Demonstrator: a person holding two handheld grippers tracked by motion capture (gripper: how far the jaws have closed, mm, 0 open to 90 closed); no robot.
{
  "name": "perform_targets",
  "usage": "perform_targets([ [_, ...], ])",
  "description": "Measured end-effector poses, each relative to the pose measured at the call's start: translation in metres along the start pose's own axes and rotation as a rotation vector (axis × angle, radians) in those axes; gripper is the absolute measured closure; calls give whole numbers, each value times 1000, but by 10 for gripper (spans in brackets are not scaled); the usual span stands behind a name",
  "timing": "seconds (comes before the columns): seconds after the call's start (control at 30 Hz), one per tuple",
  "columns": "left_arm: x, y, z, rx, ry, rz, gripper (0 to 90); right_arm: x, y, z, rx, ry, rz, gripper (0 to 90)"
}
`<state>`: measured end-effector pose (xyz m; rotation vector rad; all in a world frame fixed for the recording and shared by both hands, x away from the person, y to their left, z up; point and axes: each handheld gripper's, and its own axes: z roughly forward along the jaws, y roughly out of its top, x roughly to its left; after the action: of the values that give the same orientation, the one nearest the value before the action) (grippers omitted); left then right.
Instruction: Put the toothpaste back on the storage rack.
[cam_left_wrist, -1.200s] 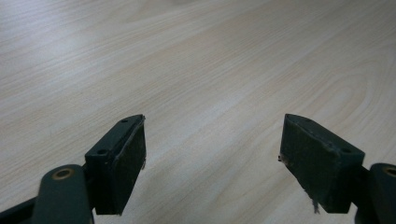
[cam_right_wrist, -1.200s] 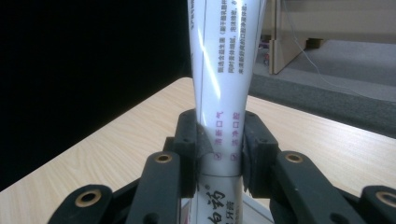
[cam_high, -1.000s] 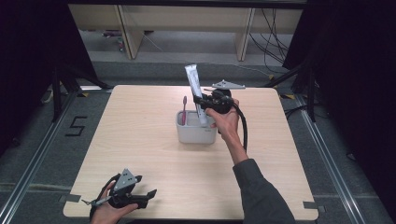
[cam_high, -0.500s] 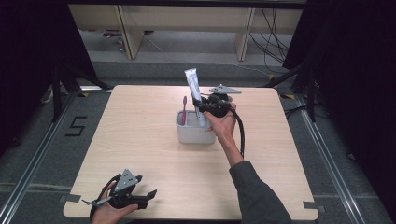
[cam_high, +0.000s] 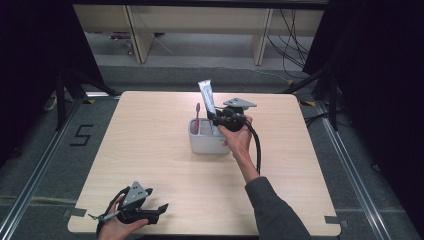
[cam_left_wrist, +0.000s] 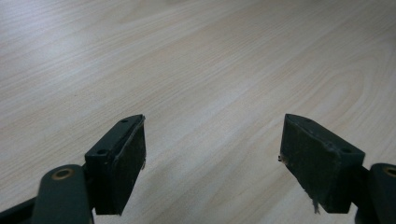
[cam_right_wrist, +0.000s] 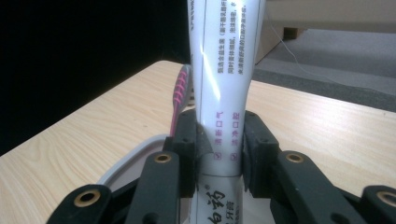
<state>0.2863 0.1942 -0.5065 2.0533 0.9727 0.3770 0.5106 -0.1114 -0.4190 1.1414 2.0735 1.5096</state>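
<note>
A white toothpaste tube (cam_high: 207, 100) stands upright over the grey holder cup (cam_high: 206, 143) at the table's middle, its lower end inside the cup. My right gripper (cam_high: 219, 120) is shut on that tube (cam_right_wrist: 223, 88), both pads squeezing its lower part. A pink toothbrush (cam_high: 197, 117) stands in the cup's left side, bristles (cam_right_wrist: 180, 93) showing just left of the tube. My left gripper (cam_high: 155, 211) rests open near the table's front left edge, jaws wide apart over bare wood (cam_left_wrist: 205, 84) with nothing between them.
The light wooden table (cam_high: 150, 150) has open surface all around the cup. Beyond its far edge are wooden furniture legs (cam_high: 135, 35) and cables on the grey floor (cam_high: 295, 45). Dark curtains flank both sides.
My right gripper with the tube has shifted slightly back and down toward the cup. The left gripper has stayed where it was.
</note>
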Motion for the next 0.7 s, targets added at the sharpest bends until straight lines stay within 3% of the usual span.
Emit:
perform_targets([
  [0.1, 0, 0, 0, -1, 0, 0, 221, -1, -3, -1, 14, -14, -2, 711],
  [0.13, 0, 0, 0, -1, 0, 0, 221, -2, -3, -1, 4, -29, -34, 711],
  [0.2, 0, 0, 0, -5, 0, -4, 221, 0, -5, -1, 18, -19, -6, 711],
  [0.23, -1, 0, 1, -9, 0, -8, 221, -1, -5, -1, 19, -18, -34, 711],
  [0.4, -2, 0, 2, -21, -2, -22, 221, 0, -9, 0, 29, -28, -29, 709],
  [0.47, -1, 0, 1, -5, -1, -4, 221, 0, -10, 0, 38, -32, -46, 707],
  [0.53, -3, 0, 2, -26, -3, -28, 221, 0, -10, 0, 34, -29, -57, 706],
  [0.6, -2, 0, 1, -17, -1, -20, 221, 2, -11, -1, 47, -34, -32, 705],
  [0.7, -3, 0, 2, -28, -2, -29, 221, 1, -12, -1, 61, -34, -53, 704],
])
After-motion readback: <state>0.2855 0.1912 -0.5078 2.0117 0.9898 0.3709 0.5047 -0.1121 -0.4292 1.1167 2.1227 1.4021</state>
